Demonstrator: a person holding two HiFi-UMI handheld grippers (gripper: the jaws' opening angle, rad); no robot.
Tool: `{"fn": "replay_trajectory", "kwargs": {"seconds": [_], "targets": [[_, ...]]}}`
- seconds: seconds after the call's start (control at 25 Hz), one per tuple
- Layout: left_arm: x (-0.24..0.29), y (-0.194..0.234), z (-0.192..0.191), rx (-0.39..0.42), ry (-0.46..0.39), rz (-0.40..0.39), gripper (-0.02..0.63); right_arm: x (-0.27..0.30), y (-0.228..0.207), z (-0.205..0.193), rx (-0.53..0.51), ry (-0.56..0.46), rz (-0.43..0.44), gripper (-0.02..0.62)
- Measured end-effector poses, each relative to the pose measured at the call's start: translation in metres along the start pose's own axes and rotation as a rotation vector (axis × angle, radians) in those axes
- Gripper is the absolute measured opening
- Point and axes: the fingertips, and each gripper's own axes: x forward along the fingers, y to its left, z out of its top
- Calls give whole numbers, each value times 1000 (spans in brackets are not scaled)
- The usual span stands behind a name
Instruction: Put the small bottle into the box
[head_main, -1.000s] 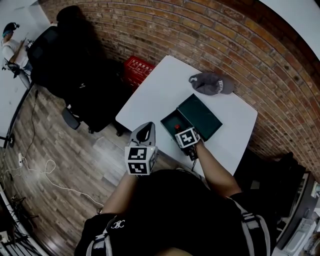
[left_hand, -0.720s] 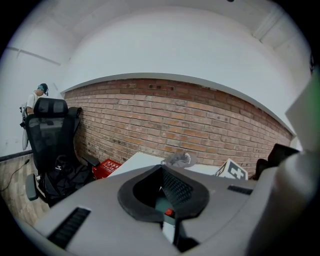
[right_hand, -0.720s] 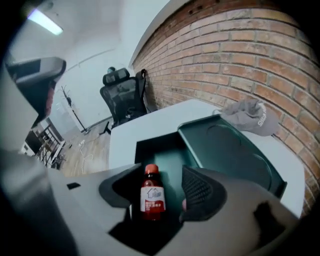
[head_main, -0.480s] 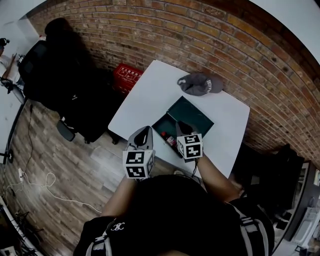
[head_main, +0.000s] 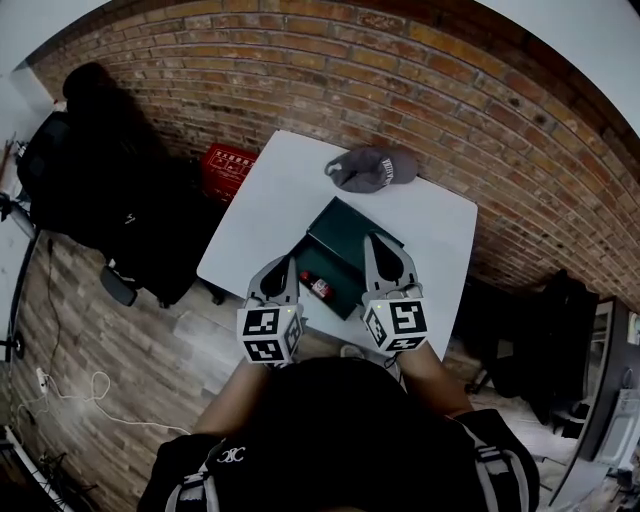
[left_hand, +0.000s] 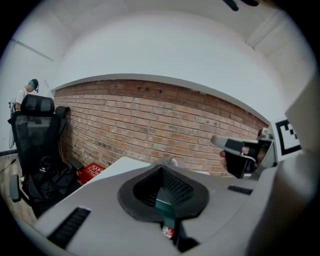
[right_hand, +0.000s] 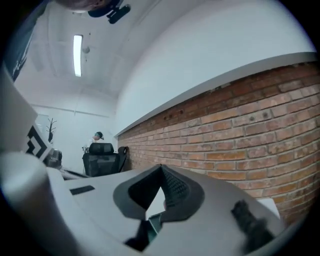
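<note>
Holding the right tool (head_main: 379, 245) fully closed above the right half of the open dark green box (head_main: 345, 245), with its two jaws pressing together and nothing between them; looking along them in the right gripper view, finding only a slice of the white table (head_main: 260, 215) and a green edge of the box in the gap behind the pads. Holding the left tool (head_main: 282, 268) closed and empty as well, with its dark pads meeting at the tips, at the near left corner of the box. Hovering with both tools side by side over the near part of the table, apparently touching nothing. Seeing the small bottle (head_main: 318, 288) lying on its side inside the box, at the near left end, with its red cap toward the left tool and just beside that tool's tip; catching its label also below the closed pads in the left gripper view. Noticing a grey cap (head_main: 372, 168) resting farther back on the table, a little apart beyond the box. Looking around the room, finding a red brick wall (head_main: 300, 70) running behind the table, a red crate (head_main: 228, 163) standing on the wooden floor (head_main: 90, 340) against that wall, a black office chair (head_main: 80, 170) standing to the left, and a person (left_hand: 27, 92) standing far behind the chair.
</note>
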Motion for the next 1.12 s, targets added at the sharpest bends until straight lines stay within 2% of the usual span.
{"fn": "replay_trajectory", "kwargs": {"seconds": [0.16,0.36,0.64,1.12], "targets": [[6,-21,1,17,4,-46,6,-27,-29,18,42,-68,-100,29],[11,-40,4,36,1,-88,6,-42,-50,1,71,-42,-160,29],[9,-53,1,52,7,-104,6,-46,-52,0,68,-38,-140,29],[0,-44,1,41,3,-86,6,-37,-33,-4,66,-21,-81,29]]}}
